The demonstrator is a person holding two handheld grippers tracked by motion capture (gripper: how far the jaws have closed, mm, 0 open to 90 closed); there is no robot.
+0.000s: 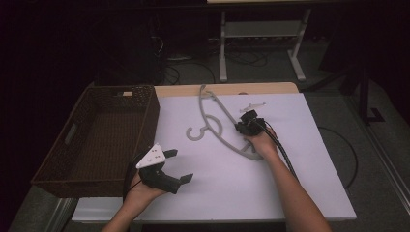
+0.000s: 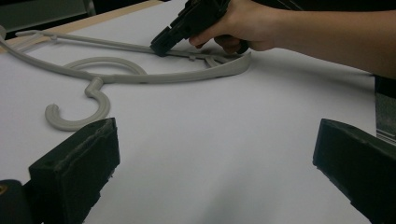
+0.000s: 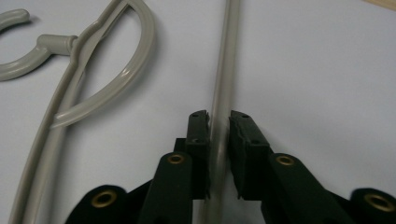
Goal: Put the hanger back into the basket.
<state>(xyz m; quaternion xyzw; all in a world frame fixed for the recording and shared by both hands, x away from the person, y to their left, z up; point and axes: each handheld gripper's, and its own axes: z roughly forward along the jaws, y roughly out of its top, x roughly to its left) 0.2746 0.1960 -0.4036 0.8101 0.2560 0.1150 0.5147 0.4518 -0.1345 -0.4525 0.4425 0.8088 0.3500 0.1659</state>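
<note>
A grey plastic clothes hanger [image 1: 220, 126] lies flat on the white bench [image 1: 309, 159]. It has a curled hook [image 3: 18, 56], a looped neck and two long curved arms, with a thin straight bar [image 3: 224, 74] joining the arm ends. The bar runs lengthwise between the jaws of the right gripper [image 3: 218, 122], whose pads sit right against it on both sides. The hook and loop lie to the left of those jaws. The hanger lies well ahead of the wide-apart jaws of the left gripper [image 2: 215, 172].
</note>
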